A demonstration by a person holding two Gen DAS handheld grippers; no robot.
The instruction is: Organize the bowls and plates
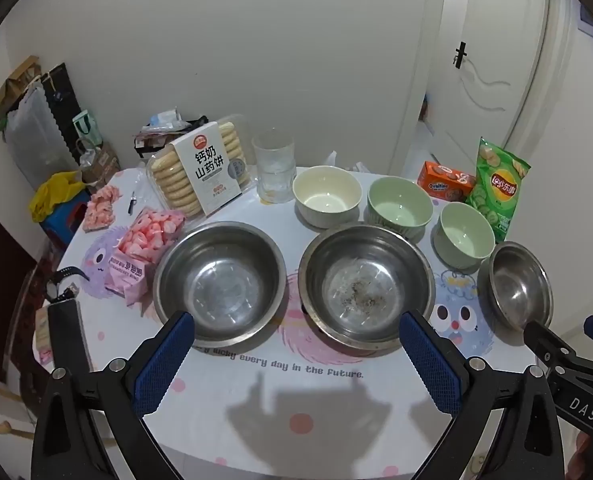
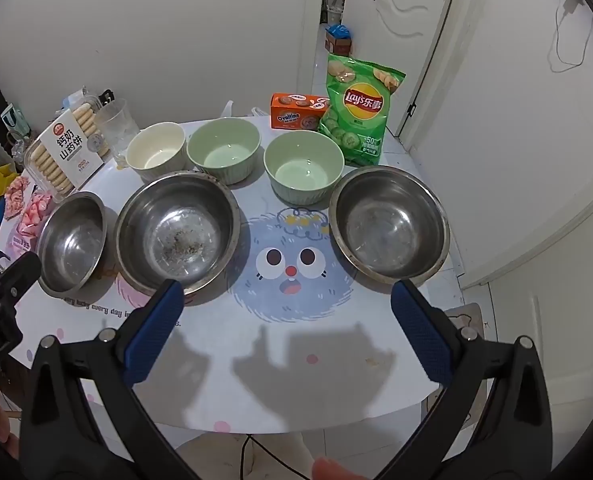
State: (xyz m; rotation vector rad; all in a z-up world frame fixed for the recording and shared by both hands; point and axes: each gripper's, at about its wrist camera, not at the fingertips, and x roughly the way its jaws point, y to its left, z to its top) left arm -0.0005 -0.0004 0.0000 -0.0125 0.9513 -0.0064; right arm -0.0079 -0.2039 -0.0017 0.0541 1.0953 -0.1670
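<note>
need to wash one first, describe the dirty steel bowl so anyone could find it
On the round table, three steel bowls form the front row. It is the middle bowl, left of the blue monster print. Only it has dark specks inside.

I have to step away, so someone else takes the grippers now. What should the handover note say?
Left gripper: open, empty, hovering over the near edge of the table.
Right gripper: open, empty, also above the near edge.
Front row: three steel bowls, left, middle with specks in its bottom, and right.
Back row: cream bowl and two green bowls.
All six stand apart, none stacked. No plates in view.
Done: nothing yet. Left: all the stacking or grouping.
</note>
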